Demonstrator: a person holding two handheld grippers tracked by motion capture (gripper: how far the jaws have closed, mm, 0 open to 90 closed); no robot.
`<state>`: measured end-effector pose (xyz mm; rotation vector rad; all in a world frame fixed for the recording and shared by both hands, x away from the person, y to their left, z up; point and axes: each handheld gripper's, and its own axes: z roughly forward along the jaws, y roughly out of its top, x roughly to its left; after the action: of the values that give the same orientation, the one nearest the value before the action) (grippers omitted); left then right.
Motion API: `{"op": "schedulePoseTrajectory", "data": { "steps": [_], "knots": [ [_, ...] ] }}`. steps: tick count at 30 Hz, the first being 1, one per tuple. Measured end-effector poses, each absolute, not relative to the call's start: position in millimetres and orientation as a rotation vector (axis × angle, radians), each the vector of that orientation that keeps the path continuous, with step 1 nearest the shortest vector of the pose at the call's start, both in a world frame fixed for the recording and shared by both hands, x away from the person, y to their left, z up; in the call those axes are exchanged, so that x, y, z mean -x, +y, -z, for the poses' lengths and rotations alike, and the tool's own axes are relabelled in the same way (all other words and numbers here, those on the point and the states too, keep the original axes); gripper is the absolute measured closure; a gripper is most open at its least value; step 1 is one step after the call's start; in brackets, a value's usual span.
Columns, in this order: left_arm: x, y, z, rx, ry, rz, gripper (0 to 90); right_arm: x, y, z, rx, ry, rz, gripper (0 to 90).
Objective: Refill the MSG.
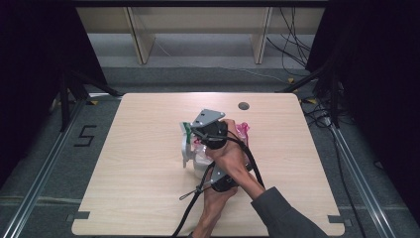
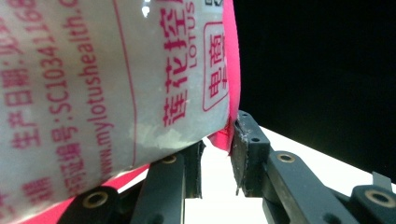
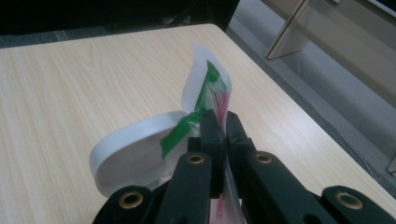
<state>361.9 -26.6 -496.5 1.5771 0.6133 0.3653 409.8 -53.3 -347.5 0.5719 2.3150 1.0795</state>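
Pinching the bag's top edge, the right gripper sits mid-table; left gripper spread beside it.

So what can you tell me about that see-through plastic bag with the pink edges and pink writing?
The see-through plastic bag with pink edges and pink writing looks soft, crinkly and frosted, with what looks like white powder inside. It is printed with pink Chinese characters and a web address. It is held up above the pale wooden table. The left gripper has its jaws around the bag's pink bottom corner, and the right gripper pinches a thin edge.

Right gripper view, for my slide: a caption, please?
Right gripper shut on a clear bag's edge above the wooden table.
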Motion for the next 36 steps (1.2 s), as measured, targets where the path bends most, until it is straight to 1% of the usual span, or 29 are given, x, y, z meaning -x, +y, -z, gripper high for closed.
{"op": "schedulePoseTrajectory", "data": {
  "steps": [5, 36],
  "knots": [
    [-362.6, -27.5, 497.1, -1.578, 0.611, -0.361, 74.5, -408.3, -50.4, 350.1, -0.564, 2.324, -1.041, 90.0],
    [-362.4, -26.4, 497.8, -1.584, 0.614, -0.368, 74.6, -408.8, -52.0, 348.9, -0.589, 2.322, -1.085, 90.0]
  ]
}}
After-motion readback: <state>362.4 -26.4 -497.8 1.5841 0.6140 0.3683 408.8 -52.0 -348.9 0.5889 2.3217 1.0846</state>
